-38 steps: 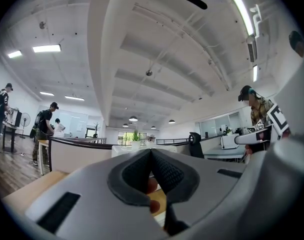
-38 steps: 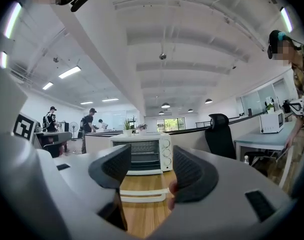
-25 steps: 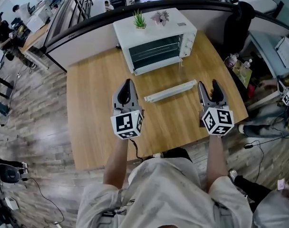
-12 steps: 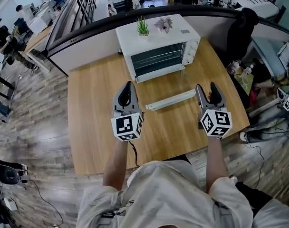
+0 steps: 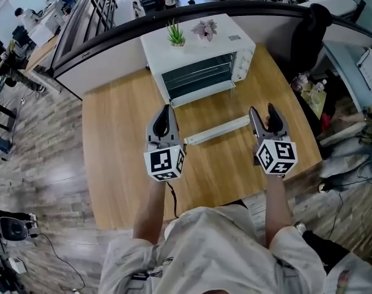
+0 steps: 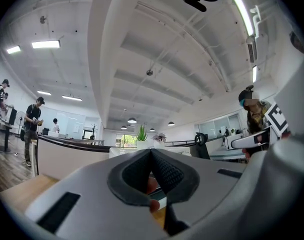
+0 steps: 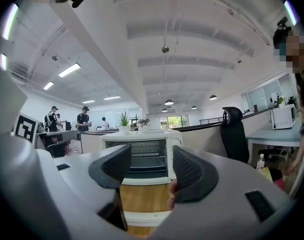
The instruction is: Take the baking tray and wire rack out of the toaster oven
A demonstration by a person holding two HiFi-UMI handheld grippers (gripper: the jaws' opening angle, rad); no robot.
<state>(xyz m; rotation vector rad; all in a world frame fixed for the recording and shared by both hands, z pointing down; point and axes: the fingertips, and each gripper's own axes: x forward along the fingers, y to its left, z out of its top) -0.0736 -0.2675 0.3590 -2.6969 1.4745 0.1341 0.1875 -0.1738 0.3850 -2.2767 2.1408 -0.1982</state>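
Inside the toaster oven (image 5: 198, 66) on the desk (image 5: 112, 139), the wire rack (image 7: 147, 152) and baking tray (image 7: 147, 167) look untouched, so nothing's out yet. Left gripper (image 5: 164, 110) is pressed together, right gripper (image 5: 262, 110) is spread and empty, and both are short of the oven.

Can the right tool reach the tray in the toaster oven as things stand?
Probably yes: the oven front looks open, the right tool faces it, jaws apart, empty; only a low white bar lies between.

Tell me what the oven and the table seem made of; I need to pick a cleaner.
Oven: probably white-painted sheet metal; flat, smooth panels with a faint sheen.
Table: wood or wood-look laminate, I can't tell which; light brown grain lines, satin surface.
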